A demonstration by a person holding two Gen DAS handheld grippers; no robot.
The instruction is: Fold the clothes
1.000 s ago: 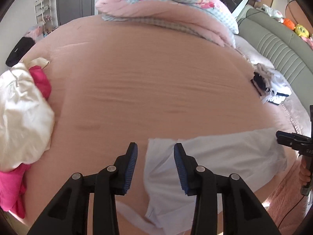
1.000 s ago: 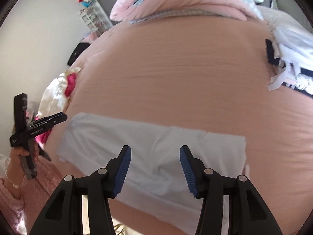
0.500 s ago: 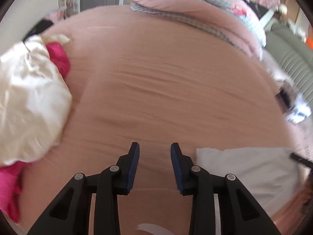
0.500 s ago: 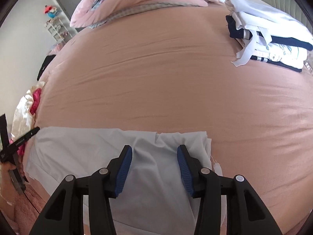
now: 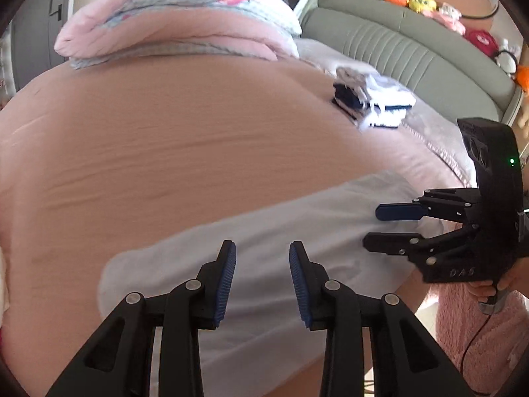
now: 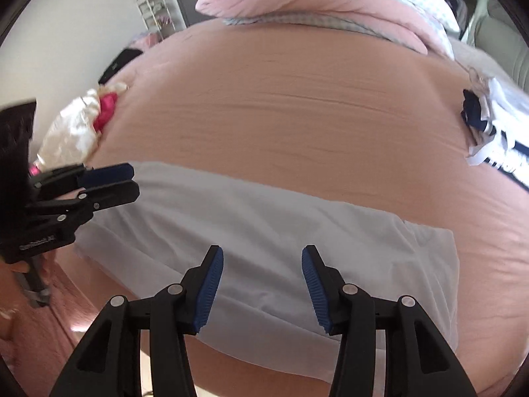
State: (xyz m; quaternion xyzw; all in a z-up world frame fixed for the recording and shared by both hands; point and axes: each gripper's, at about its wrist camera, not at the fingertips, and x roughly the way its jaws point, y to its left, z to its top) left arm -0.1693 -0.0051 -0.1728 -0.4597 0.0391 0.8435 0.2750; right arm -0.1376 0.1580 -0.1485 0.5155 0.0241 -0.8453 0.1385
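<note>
Along bed [image 5: 198,152] near edge: white garment [image 6: 264,231] flat, beyond bare.

A: How many garments are lying spread out near the bed's front edge?
B: I'm counting one, a pale white garment [image 6: 264,231].
A: And how many grippers are showing?
B: Two are showing: the left gripper [image 5: 263,279] and the right gripper [image 6: 263,289], each carrying two blue-padded fingers.
A: How many clothing heaps are sitting farther off?
B: Two. One folded stack [image 5: 373,102] in white and navy is sitting at one side, one loose pile [image 6: 82,122] in cream and pink at the other.
A: Any bedding?
B: One rolled duvet [image 5: 178,26] is lying at the far end; the plush toys on the headboard are blurring together too much to count.
</note>
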